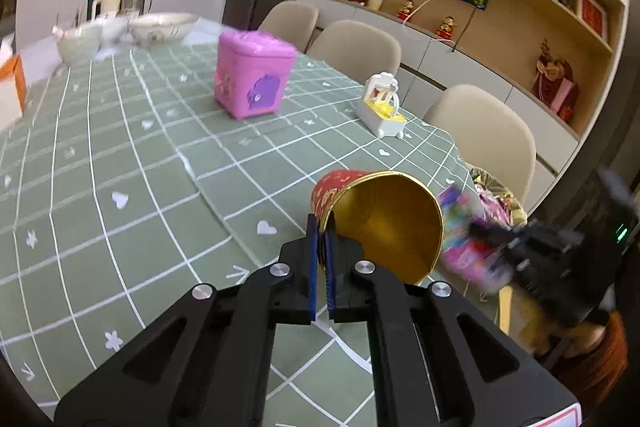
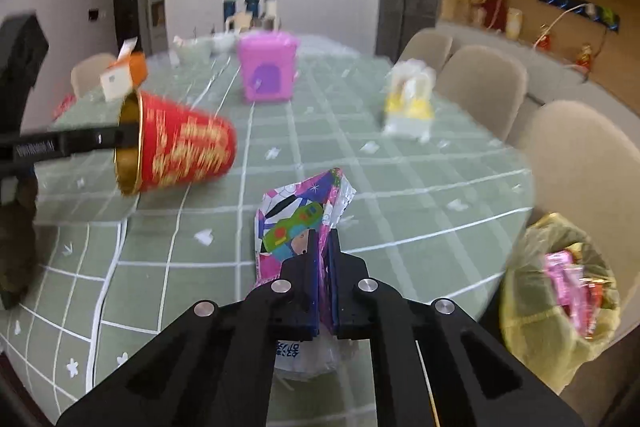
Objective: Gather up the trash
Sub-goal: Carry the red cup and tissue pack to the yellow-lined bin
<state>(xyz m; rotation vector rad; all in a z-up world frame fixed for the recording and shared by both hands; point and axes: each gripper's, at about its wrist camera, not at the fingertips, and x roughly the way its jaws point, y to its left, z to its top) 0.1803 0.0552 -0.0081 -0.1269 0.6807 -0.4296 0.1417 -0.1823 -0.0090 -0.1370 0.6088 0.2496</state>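
My left gripper (image 1: 321, 227) is shut on the rim of a red paper cup (image 1: 380, 219) with gold print and a gold inside, held tilted above the table; the same cup (image 2: 180, 151) hangs at the left of the right wrist view, with the left fingers (image 2: 80, 141) pinching its rim. My right gripper (image 2: 325, 239) is shut on a colourful cartoon-printed wrapper (image 2: 296, 223), lifted just over the green checked tablecloth (image 2: 400, 187). From the left wrist the wrapper (image 1: 464, 227) is a blur beside the cup's mouth. A yellow trash bag (image 2: 556, 291) with wrappers inside hangs off the table's right edge.
A pink toy bin (image 1: 252, 75) stands mid-table and a white-and-yellow toy (image 1: 382, 107) sits to its right. Bowls (image 1: 160, 27) and an orange-white box (image 1: 12, 91) are at the far end. Beige chairs (image 1: 484, 131) line the right side before a shelf cabinet.
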